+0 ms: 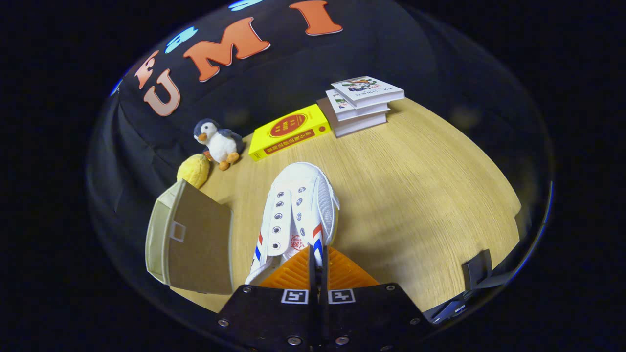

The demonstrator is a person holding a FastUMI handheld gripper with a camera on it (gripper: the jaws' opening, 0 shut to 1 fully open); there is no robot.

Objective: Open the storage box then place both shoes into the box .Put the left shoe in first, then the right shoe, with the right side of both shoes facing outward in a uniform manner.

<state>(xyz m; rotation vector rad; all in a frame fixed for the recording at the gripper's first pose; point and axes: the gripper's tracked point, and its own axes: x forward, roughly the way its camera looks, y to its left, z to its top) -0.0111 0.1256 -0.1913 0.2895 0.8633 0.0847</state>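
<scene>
Sitting on the wooden table [415, 195], a beige storage box [195, 244] lies left of the fingers, its brown side facing up. Beyond it are a yellow plush [194, 169] and a penguin toy [218, 142]. The gripper [317, 264] is clamped on the white shoe [298, 210], fingers nearly together at its opening. Farther right lie a yellow book [288, 131] and stacked books [364, 102].

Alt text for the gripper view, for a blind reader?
The gripper is shut on a white shoe over a wooden table. The storage box stands beside it; a penguin toy and books lie beyond.
</scene>
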